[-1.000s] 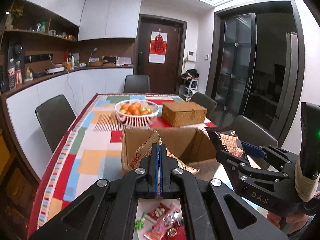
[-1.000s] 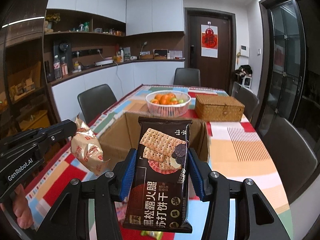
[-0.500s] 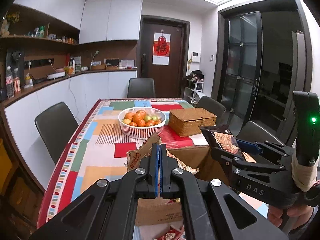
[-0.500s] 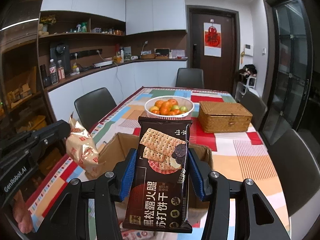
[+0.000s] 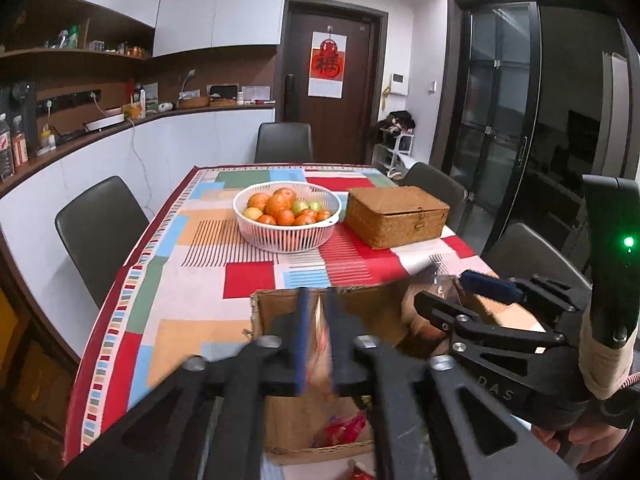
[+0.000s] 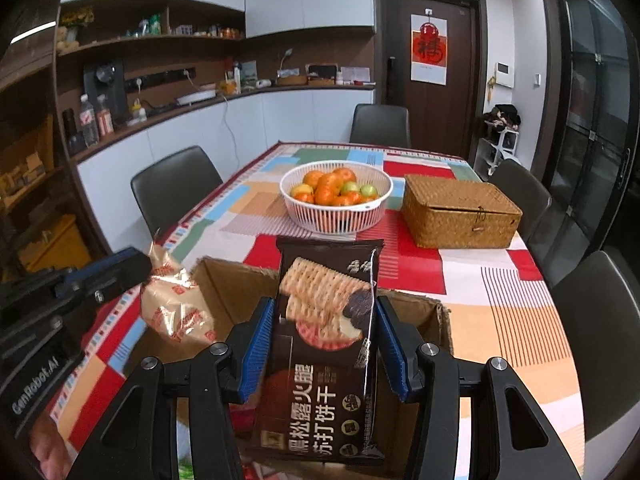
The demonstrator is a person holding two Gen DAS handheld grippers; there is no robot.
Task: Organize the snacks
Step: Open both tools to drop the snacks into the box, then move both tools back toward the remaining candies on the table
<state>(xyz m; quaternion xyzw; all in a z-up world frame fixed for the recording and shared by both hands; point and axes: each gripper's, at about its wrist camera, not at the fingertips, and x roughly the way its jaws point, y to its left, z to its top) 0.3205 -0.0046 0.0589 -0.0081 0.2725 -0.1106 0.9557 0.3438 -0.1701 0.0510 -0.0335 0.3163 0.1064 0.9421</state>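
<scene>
Above the open cardboard box (image 6: 320,304), right gripper (image 6: 326,344) clamps a dark cracker packet (image 6: 324,352); left gripper (image 5: 316,340) pinches a tan snack bag (image 6: 176,308). Judgement: lower each pack inside the walls before opening the fingers.

Black gripper frames (image 6: 324,360), blue jaws, silver screws, white lettering (DAS, GenRobot.AI), green light.

A dark wooden door (image 6: 430,76) stands in the far white wall, glass doors (image 5: 496,120) to the right. White cabinets (image 6: 224,124) under wooden shelves (image 6: 148,40) line the left; dark chairs (image 5: 100,232) surround the table (image 6: 500,300), whose patchwork cover is possibly cloth.
</scene>
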